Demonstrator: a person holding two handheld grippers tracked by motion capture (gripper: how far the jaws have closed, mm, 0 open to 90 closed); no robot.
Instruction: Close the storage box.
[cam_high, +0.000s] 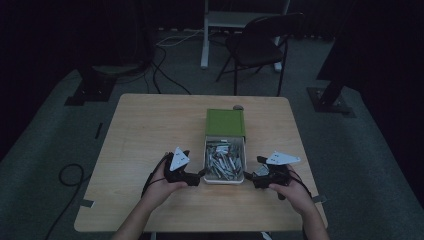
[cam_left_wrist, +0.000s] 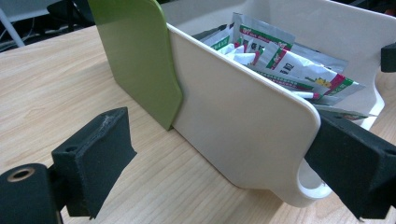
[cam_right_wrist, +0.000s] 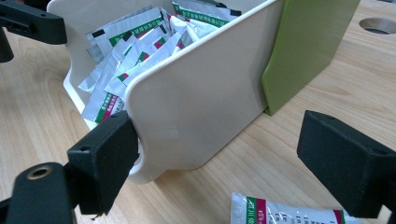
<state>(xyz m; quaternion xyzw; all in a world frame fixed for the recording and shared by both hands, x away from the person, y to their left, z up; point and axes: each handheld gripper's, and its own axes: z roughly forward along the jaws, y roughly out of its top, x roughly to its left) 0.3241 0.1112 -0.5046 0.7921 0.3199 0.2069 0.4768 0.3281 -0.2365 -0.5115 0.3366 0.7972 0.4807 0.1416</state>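
Observation:
A white drawer (cam_high: 205, 161) full of foil sachets (cam_high: 224, 160) is pulled toward me out of a green sleeve (cam_high: 225, 122) at the table's middle. My left gripper (cam_high: 201, 175) is at the drawer's near left corner and my right gripper (cam_high: 246, 176) at its near right corner. In the left gripper view the jaws stand wide apart, open (cam_left_wrist: 224, 168), with the drawer's side wall (cam_left_wrist: 233, 121) and corner between them. The right gripper (cam_right_wrist: 224, 163) is open too, straddling the other side wall (cam_right_wrist: 196, 107). One loose sachet (cam_right_wrist: 289, 212) lies on the wood by its right jaw.
The wooden table (cam_high: 150, 130) has a round hole (cam_right_wrist: 376, 24) beyond the green sleeve (cam_right_wrist: 308, 46). A dark chair (cam_high: 260, 45) and a white stand leg (cam_high: 205, 40) are on the floor behind the table, with cables nearby.

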